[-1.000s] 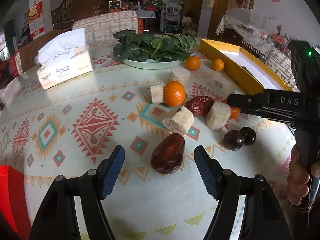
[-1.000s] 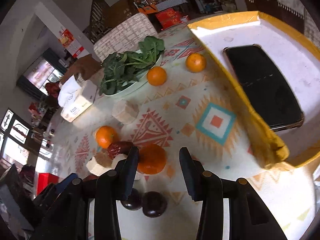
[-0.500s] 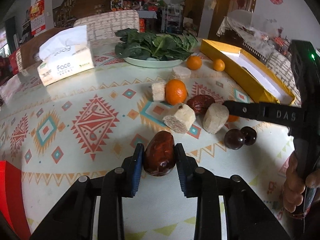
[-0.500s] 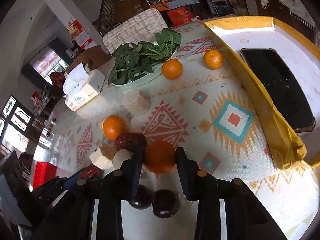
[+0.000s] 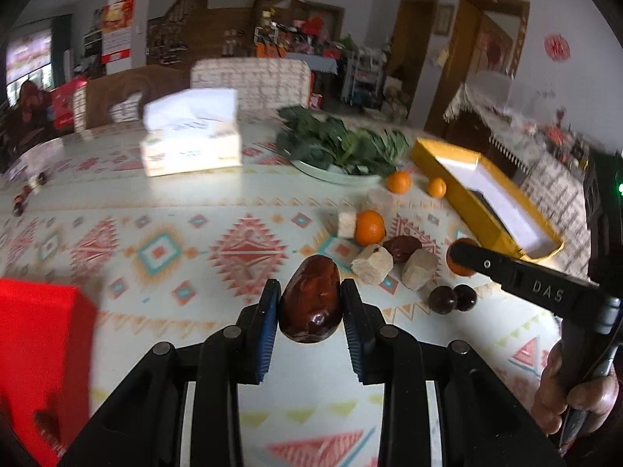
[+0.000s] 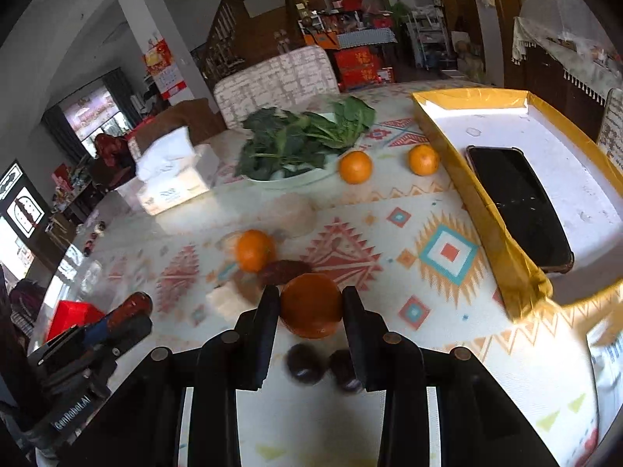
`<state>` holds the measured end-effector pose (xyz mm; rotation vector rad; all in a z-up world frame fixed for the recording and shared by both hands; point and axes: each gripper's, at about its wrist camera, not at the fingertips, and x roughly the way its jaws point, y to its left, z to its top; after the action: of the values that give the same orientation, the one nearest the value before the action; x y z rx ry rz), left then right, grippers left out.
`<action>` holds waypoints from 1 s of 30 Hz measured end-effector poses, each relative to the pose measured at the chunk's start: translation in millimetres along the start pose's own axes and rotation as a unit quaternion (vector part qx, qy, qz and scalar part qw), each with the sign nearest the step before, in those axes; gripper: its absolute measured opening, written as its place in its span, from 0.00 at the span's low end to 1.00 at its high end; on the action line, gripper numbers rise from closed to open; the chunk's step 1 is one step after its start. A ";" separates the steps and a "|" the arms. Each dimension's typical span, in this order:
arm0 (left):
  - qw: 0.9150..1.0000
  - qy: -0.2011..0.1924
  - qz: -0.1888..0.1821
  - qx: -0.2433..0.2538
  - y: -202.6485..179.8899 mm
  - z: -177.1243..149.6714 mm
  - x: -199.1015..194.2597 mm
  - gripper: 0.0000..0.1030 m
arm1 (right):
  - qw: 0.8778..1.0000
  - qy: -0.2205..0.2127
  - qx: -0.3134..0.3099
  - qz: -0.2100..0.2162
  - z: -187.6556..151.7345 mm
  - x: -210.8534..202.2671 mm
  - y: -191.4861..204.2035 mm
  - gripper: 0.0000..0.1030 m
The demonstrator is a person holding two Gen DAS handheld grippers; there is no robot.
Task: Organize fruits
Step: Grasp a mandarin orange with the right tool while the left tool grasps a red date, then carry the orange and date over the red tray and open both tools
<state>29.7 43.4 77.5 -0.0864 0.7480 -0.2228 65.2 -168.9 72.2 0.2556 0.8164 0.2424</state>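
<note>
1. The left gripper (image 5: pixel 310 303) is closed on a large red date (image 5: pixel 310 300); its blue pads (image 5: pixel 269 319) press the fruit from both sides, and the date sits above the patterned tablecloth (image 5: pixel 163 249).
2. The right gripper (image 6: pixel 310 313) clamps a small orange (image 6: pixel 311 305) between its black fingers (image 6: pixel 268 319).
3. Just below that orange, two dark round fruits (image 6: pixel 305 362) lie side by side on the cloth, partly hidden behind the right finger.
4. Beyond the held orange lie a second red date (image 6: pixel 284 271) and another orange (image 6: pixel 254 250) touching it; pale cut chunks (image 5: pixel 372 265) sit beside them.
5. A red box (image 5: pixel 39 358) shows at the left edge of the left wrist view, blurred.
6. Farther on, two more oranges (image 6: pixel 355 166) rest near a plate of leafy greens (image 6: pixel 300 140).
7. A yellow-rimmed tray (image 6: pixel 467 97) stands to the right with a dark phone (image 6: pixel 518 202) lying in it.
8. A tissue box (image 5: pixel 190 140) stands at the far left of the table.
</note>
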 end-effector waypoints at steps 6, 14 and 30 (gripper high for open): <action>0.998 -0.041 0.030 -0.037 46.5 -9.5 -72.9 0.30 | 0.999 0.001 -0.031 0.028 -12.3 -27.3 46.5 0.35; 0.989 -0.061 0.118 -0.071 133.3 -30.3 -138.0 0.30 | 0.992 0.028 -0.106 0.066 -45.6 -26.7 147.7 0.35; 0.972 0.011 0.187 -0.144 262.1 -51.1 -118.9 0.30 | 0.958 0.103 -0.224 0.149 -95.3 40.7 316.7 0.35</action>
<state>-45.1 325.9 78.0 -0.2164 0.8012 0.2461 -14.8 154.5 81.8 -0.0778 0.9037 0.7365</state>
